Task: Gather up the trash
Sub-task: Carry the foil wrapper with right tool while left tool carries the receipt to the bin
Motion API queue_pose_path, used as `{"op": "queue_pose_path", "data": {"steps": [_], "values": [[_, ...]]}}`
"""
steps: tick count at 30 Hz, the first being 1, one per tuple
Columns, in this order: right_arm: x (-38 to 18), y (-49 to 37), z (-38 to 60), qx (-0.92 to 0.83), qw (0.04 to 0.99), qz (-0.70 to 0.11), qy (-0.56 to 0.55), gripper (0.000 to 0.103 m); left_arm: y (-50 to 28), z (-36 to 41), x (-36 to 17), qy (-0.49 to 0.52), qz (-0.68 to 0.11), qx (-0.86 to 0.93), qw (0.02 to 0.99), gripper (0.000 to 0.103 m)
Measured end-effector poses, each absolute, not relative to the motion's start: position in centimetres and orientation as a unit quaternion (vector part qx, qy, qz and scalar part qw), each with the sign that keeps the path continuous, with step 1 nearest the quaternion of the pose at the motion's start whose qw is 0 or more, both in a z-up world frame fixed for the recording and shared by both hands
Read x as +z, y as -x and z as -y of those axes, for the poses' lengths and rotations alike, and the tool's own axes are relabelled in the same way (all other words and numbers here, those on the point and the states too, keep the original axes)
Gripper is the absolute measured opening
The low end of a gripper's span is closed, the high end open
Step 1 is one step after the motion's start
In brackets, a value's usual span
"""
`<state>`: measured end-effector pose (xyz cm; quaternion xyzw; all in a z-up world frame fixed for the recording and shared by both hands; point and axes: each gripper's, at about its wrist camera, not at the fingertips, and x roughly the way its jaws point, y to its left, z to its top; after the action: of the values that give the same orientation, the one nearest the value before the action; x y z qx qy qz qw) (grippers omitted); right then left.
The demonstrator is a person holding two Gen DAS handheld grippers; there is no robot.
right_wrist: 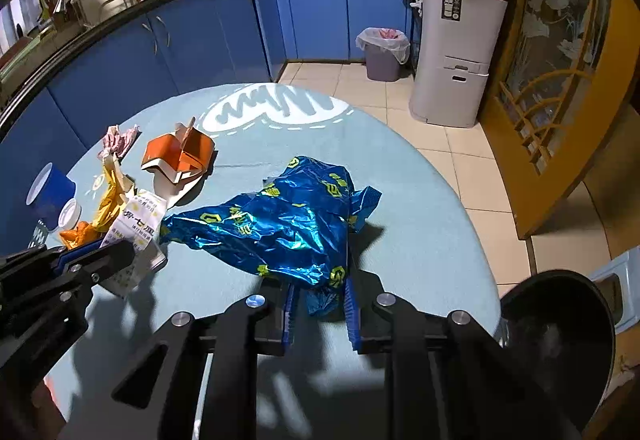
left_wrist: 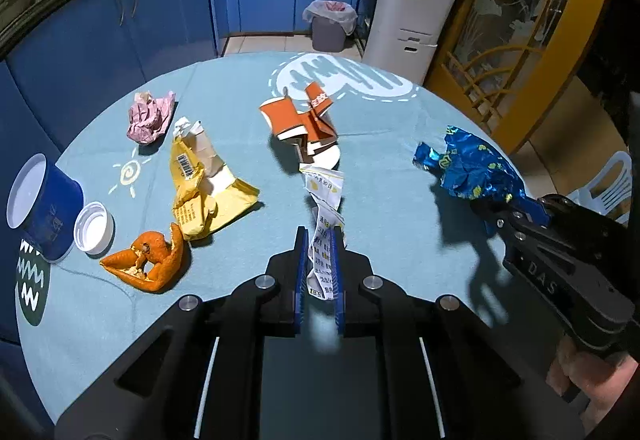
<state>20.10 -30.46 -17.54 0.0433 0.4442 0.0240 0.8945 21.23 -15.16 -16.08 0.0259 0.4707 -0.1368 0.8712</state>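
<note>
Pinching a strip of white printed paper wrapper with yellow marks [left_wrist: 326,224], the left tongs [left_wrist: 320,240] have their blue pads nearly together, and the thin sheet stands up from between them, its far end curling over toward the round counter under a pale blue cloth [left_wrist: 384,208]. The right tongs [right_wrist: 320,300] are clamped on a bottom corner of a crumpled shiny blue foil snack bag with yellow-green logos [right_wrist: 288,216], whose bulk spreads out over the cloth ahead of the pads.

Both pieces look very light and limp. The paper should fold or tear under a hard tug, so a hold low on the doubled strip seems safest. The foil is probably slick and springy; a bunched corner gives the pads more to bite than a single smooth layer.

Other rubbish lies on the cloth: curled orange citrus peel [left_wrist: 148,260], a torn yellow paper packet with a barcode [left_wrist: 200,192], a wadded pink paper ball [left_wrist: 150,118] and a crushed orange-and-white carton [left_wrist: 302,124]. A grey bin lined with a clear bag [left_wrist: 329,25] stands on the floor beyond, well apart from the counter.
</note>
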Motion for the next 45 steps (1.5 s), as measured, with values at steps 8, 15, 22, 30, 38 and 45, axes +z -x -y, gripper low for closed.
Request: {"op": "queue_pose_path", "data": {"steps": [8,15,22,30,38,45], "values": [[-16.4,-17.8,31.3,0.018,0.898,-0.437,-0.050,0.019,-19.7,16.0,-14.8,-0.032,-0.458,-0.145,0.876,0.012],[-15.3,-15.7,32.2,0.009,0.904,-0.423,-0.056,0.019,-18.2,17.4,-13.5,-0.042,-0.443,-0.155,0.882,0.012],[-14.5,-13.6,33.7,0.000,0.909,-0.413,-0.062,0.019,-16.7,19.0,-12.8,-0.055,-0.433,-0.169,0.884,0.012],[-13.7,-11.2,35.6,-0.016,0.914,-0.399,-0.077,0.019,-15.0,21.6,-11.9,-0.073,-0.421,-0.185,0.885,0.012],[-13.4,-8.7,38.3,-0.037,0.916,-0.389,-0.094,0.019,-13.2,24.7,-11.3,-0.095,-0.408,-0.208,0.884,0.012],[-13.3,-6.8,40.8,-0.058,0.916,-0.382,-0.107,0.019,-11.9,28.2,-10.9,-0.114,-0.399,-0.233,0.880,0.012]]}}
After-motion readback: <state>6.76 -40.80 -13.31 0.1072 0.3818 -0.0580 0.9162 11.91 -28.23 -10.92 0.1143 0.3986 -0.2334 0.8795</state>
